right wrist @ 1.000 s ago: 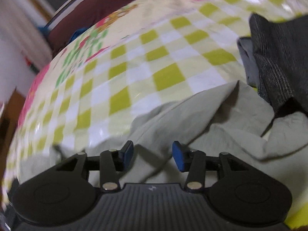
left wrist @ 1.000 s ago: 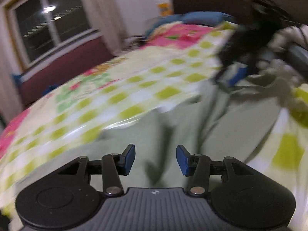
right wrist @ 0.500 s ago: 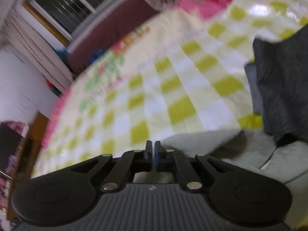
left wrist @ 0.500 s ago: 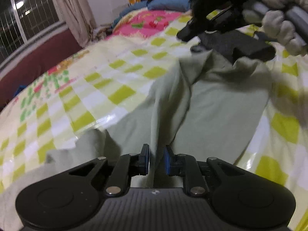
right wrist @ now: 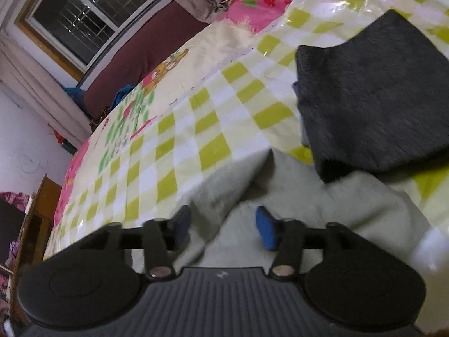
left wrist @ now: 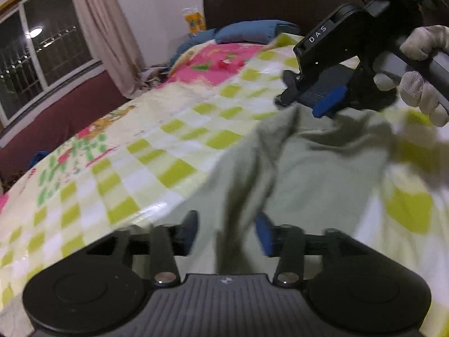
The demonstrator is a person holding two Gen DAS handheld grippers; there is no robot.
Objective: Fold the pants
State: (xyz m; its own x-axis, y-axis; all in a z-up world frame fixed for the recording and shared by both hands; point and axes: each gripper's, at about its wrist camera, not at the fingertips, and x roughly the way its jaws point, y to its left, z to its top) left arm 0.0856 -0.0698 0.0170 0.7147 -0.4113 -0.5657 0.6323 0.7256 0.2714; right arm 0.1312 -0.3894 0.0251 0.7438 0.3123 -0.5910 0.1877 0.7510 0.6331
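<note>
While a checked green-and-white bedspread (left wrist: pixel 179 151) fills most of both views, the pale green pants (left wrist: pixel 303 174) are seen lying on it, rumpled, running from 6 o'clock up toward 2 o'clock in the left wrist view. A folded dark grey garment (right wrist: pixel 376 98) is seen at 2 o'clock in the right wrist view, touching or just beside the far edge of the pants. The left gripper (left wrist: pixel 226 231) is held with its jaws apart, a raised ridge of pants cloth standing between the blue pads without being pinched. The right gripper (right wrist: pixel 221 229) is likewise spread wide over the cloth, nothing being clasped; in the left view it is seen at 1 o'clock, held by a gloved hand (left wrist: pixel 421 75) above the far end of the pants.

A fold appears to be between grasps: the cloth lies loose and no edge is held. The next move is judged to call for both sets of jaws to be lowered and shut on matching edges, so that one half can be carried over the other. Wrinkles would first need to be drawn flat.
</note>
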